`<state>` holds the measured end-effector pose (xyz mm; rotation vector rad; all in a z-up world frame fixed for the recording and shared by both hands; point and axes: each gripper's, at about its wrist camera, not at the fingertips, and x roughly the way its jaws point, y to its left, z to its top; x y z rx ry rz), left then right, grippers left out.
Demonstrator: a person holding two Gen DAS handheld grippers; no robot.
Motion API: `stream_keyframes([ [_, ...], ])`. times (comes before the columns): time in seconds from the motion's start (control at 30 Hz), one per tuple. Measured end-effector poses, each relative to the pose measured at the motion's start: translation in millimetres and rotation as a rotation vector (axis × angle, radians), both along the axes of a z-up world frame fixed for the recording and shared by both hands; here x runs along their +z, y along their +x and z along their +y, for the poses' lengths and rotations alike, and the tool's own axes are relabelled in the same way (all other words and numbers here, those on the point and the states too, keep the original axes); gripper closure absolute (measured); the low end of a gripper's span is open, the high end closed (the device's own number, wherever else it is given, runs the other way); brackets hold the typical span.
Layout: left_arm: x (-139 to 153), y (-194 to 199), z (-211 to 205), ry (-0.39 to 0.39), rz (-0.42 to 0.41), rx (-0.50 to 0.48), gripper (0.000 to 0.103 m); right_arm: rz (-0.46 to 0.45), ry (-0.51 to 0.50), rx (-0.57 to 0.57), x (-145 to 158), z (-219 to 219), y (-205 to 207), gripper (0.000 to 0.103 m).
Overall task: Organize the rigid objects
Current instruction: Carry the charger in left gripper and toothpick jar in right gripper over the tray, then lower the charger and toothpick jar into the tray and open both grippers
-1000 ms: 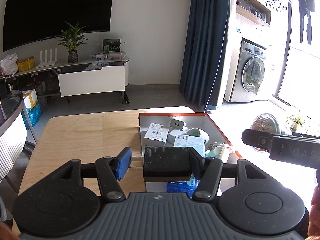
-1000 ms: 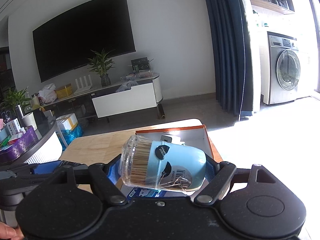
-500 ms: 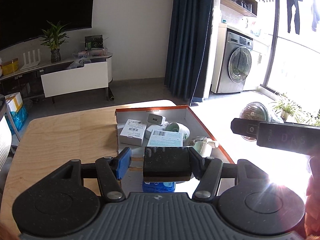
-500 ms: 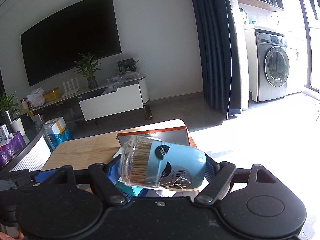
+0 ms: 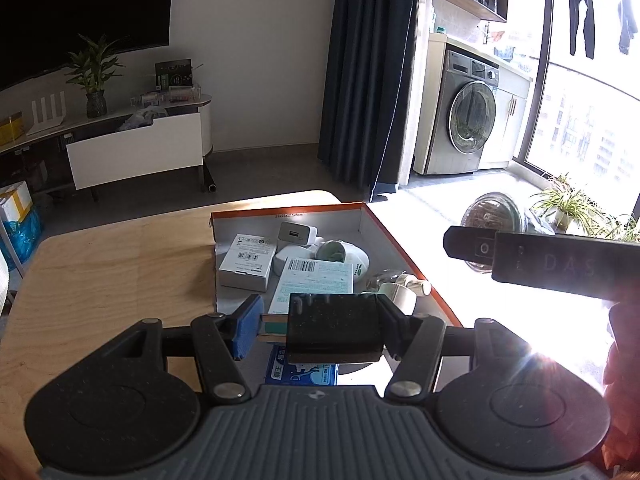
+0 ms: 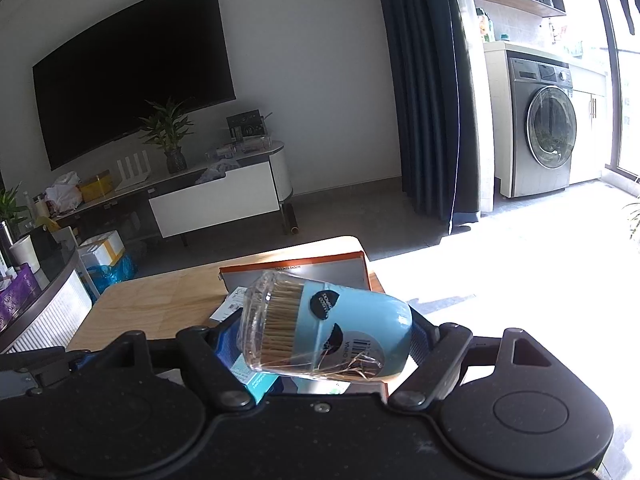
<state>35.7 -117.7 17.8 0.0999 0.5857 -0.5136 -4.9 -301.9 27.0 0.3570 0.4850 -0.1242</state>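
Note:
My left gripper (image 5: 320,326) is shut on a black block-shaped adapter (image 5: 334,332), held just above the near end of a grey box with an orange rim (image 5: 405,256). The box stands on the wooden table (image 5: 112,272) and holds a white carton (image 5: 248,262), a white charger (image 5: 294,234), a labelled packet (image 5: 316,284) and small bottles (image 5: 404,286). My right gripper (image 6: 324,340) is shut on a blue toothpick jar (image 6: 352,320) with a clear lid, lying sideways. One of its fingers (image 5: 540,260) shows to the right of the box.
The table's right edge falls off to a sunlit floor. Beyond the table stand a TV stand (image 6: 216,204), a dark curtain (image 5: 372,80) and a washing machine (image 5: 468,128). A round counter (image 6: 44,308) with clutter is at the left.
Both views have swung to the right, so the box sits further left in the picture. Both grips are unchanged.

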Motion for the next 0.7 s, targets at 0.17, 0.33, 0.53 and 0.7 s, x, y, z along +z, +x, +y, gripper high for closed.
stream_keyframes([
  [0.17, 1.5, 7.5, -1.6, 0.000, 0.009, 0.005, 0.042, 0.014, 0.005, 0.006, -2.3, -2.1, 9.8, 0.010],
  [0.33, 2.3, 15.2, -2.9, 0.001, 0.017, 0.010, 0.042, 0.021, 0.011, 0.011, -2.1, -3.7, 19.6, 0.010],
  [0.53, 3.6, 28.9, -2.2, -0.002, 0.029, 0.017, 0.042, 0.031, 0.016, 0.014, -4.0, -8.2, 29.6, 0.010],
  [0.7, 4.0, 37.9, -3.7, -0.006, 0.038, 0.020, 0.042, 0.043, 0.016, 0.018, -5.7, -10.3, 39.2, 0.010],
])
